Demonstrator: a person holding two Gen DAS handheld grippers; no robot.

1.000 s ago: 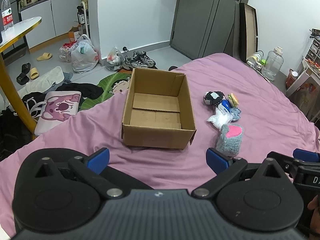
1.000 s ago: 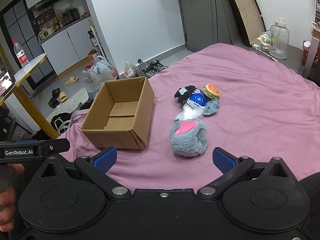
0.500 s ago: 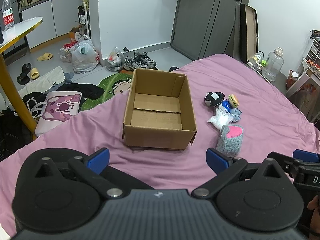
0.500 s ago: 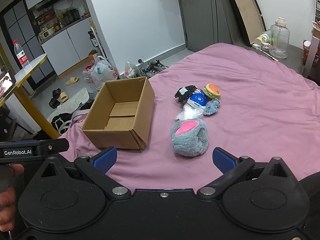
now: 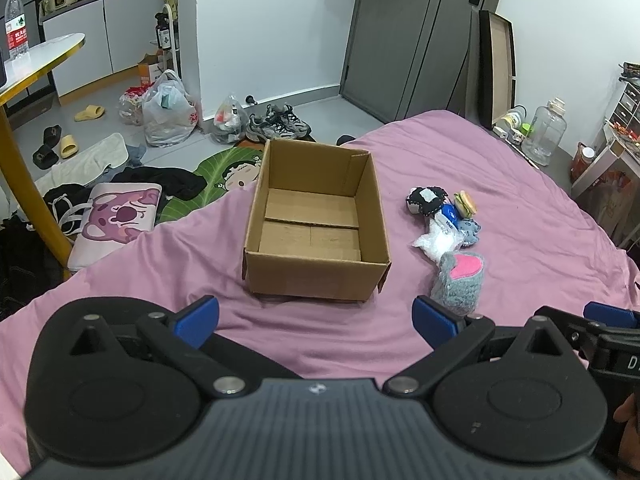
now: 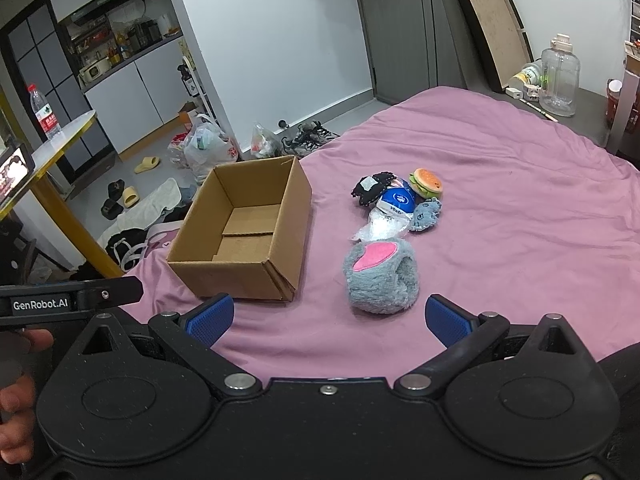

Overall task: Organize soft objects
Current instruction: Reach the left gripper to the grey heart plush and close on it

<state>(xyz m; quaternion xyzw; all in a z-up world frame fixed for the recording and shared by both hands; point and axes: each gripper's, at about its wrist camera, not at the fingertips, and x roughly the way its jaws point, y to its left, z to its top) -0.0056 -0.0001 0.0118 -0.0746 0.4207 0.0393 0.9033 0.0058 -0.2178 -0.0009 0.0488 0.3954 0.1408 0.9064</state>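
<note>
The grey plush paw [image 6: 381, 277] lies on the bed [image 6: 520, 208] at frame centre, nearest the right tongs [image 6: 328, 318], with four smaller soft items just behind it. The cardboard box [image 6: 244, 232] at centre left holds nothing. Over the past second, almost nothing has shifted: both the right and left tongs [image 5: 316, 318] remain spread and unloaded, so sorting has not begun.

One cardboard box [image 6: 244, 236], six soft items: grey plush [image 6: 382, 278], burger toy [image 6: 426, 182], four others

White packet [image 6: 383, 224] partly hidden under blue pouch [image 6: 397, 200]; its label too small to read
</note>
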